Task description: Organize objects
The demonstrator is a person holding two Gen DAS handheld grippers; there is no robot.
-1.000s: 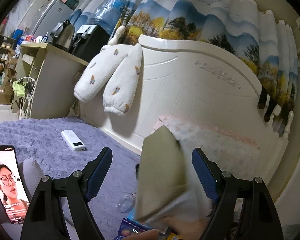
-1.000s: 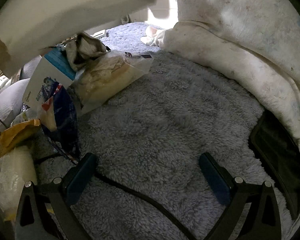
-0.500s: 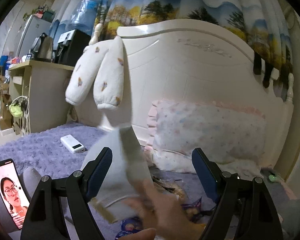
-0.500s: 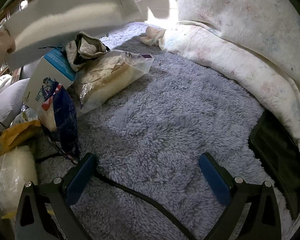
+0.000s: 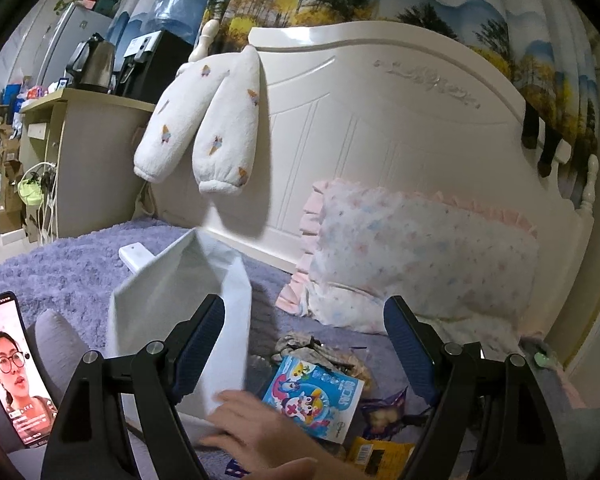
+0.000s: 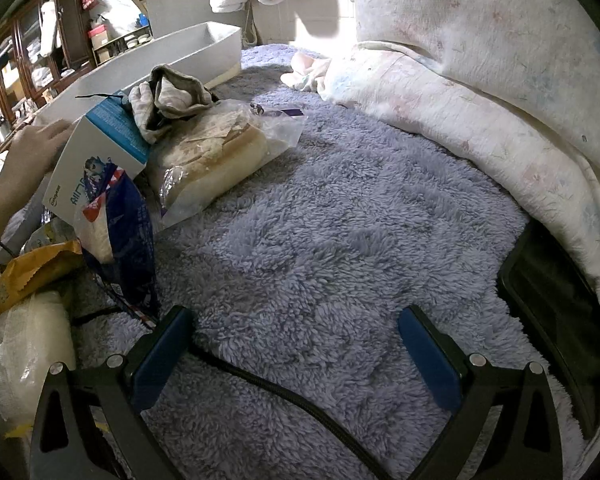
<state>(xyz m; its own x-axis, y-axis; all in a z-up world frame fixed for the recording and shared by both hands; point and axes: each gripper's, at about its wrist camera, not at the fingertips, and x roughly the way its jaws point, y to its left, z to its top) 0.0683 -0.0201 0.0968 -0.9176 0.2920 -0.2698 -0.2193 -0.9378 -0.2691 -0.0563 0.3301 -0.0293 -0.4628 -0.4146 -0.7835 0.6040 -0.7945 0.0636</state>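
Left wrist view: a white bin [image 5: 172, 296] sits on the purple blanket [image 5: 60, 264], a bare hand [image 5: 256, 436] on its edge. The left gripper [image 5: 304, 344] is spread wide, holding nothing, bin behind its left finger.

Right wrist view: the right gripper [image 6: 296, 344] is spread wide over blanket; the bin [image 6: 160, 60] lies far back left.

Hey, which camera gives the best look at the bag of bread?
The right wrist view. The bread bag lies there in full on the purple blanket, beside the blue carton, with the loaf visible through the plastic. In the left wrist view it is hidden behind the carton and cloth.
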